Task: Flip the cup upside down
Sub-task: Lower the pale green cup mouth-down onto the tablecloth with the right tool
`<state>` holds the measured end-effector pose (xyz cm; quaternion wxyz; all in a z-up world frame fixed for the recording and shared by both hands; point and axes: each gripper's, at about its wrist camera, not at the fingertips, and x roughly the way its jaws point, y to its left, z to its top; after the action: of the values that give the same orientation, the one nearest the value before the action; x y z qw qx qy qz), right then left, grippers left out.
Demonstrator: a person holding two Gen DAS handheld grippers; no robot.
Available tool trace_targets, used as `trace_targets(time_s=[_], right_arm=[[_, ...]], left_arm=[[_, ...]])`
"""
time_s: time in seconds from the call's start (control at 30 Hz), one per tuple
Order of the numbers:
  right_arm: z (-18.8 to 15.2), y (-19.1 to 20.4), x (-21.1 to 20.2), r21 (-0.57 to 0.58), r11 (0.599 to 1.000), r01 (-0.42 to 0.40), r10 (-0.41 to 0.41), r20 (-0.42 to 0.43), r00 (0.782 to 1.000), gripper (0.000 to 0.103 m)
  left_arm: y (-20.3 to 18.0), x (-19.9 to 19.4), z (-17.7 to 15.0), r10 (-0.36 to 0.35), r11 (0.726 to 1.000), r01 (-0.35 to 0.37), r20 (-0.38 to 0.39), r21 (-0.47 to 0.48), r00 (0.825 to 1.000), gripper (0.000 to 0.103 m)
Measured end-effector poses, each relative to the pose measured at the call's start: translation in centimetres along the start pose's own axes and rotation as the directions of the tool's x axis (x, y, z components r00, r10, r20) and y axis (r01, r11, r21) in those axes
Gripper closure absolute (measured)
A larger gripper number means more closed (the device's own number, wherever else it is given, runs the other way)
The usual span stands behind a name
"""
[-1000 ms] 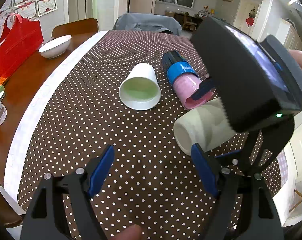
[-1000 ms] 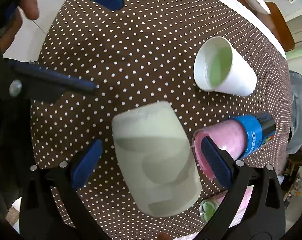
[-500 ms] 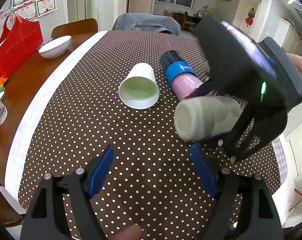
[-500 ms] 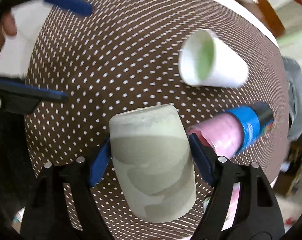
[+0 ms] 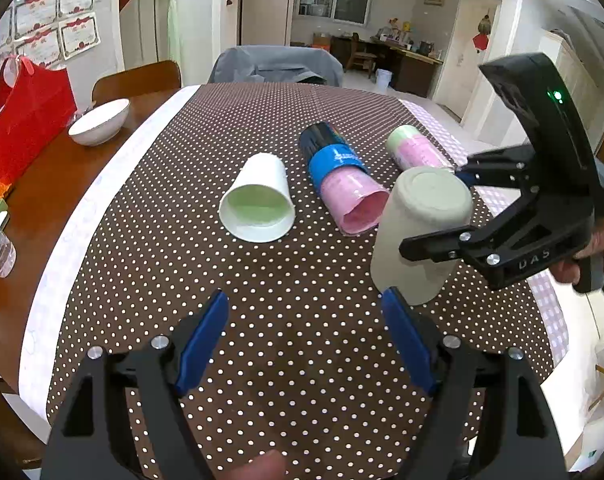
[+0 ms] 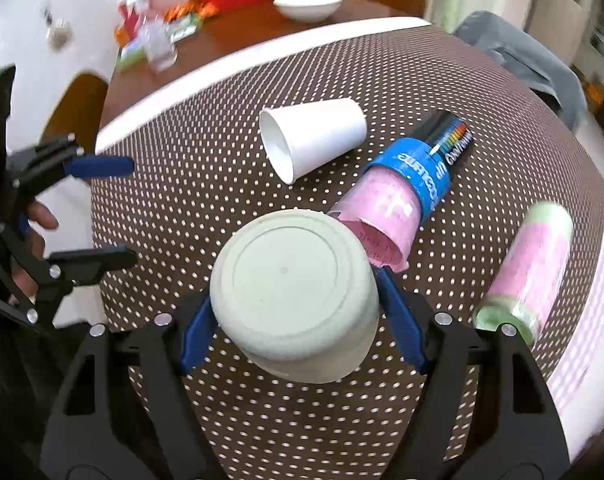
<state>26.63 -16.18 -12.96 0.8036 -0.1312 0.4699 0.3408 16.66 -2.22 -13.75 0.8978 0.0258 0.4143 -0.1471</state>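
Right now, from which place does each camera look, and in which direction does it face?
Left wrist: low behind the open left gripper, facing across the dotted tablecloth; the right gripper clamps the pale cup.
Right wrist: above the right gripper, facing down onto the cup's upturned base; the left gripper shows.
Shared: the white cup, both grippers.

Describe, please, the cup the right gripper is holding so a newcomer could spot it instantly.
On the brown polka-dot tablecloth, near its right side, the right gripper clamps a pale grey-green cup. Unlike the white cup and pink cups lying sideways, it is base-up.
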Motion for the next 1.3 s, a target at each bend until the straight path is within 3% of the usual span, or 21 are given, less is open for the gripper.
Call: trace_targets(time_s=[0.23,0.4,0.6,0.93,1.3], right_arm=[[-1.6,1.0,-2.0,0.104,0.994,-0.015,0.000,0.144,0.990,0.030],[-2.8,1.5,-4.6,0.183,0.983,-0.036,-0.015,0.272,0.962,0.030],[-4.4,3.4,-6.1,0.238,0.971,-0.004,-0.088,0.372,0.924,0.030],[-5.2,5.7,-4.3,0.276,0.956,0.102,-0.207,0.385,0.899,0.029],[-5.6,6.1,-1.7,0.315,0.942,0.114,-0.225,0.342,0.912,0.029]], left_arm=[[-0.7,-1.7,-0.1,0.012,1.000,-0.012,0.036,0.009,0.999,0.025],[-0.7,-3.4,-0.4,0.037,0.999,-0.037,0.068,-0.001,0.997,0.025],[-0.7,-5.1,-1.2,0.057,0.998,-0.055,0.101,-0.022,0.993,0.025],[-0.8,-6.7,-3.3,0.071,0.997,-0.066,0.119,-0.047,0.990,0.025],[-1.1,-8.2,-3.8,0.061,0.997,-0.053,0.161,-0.050,0.985,0.025]])
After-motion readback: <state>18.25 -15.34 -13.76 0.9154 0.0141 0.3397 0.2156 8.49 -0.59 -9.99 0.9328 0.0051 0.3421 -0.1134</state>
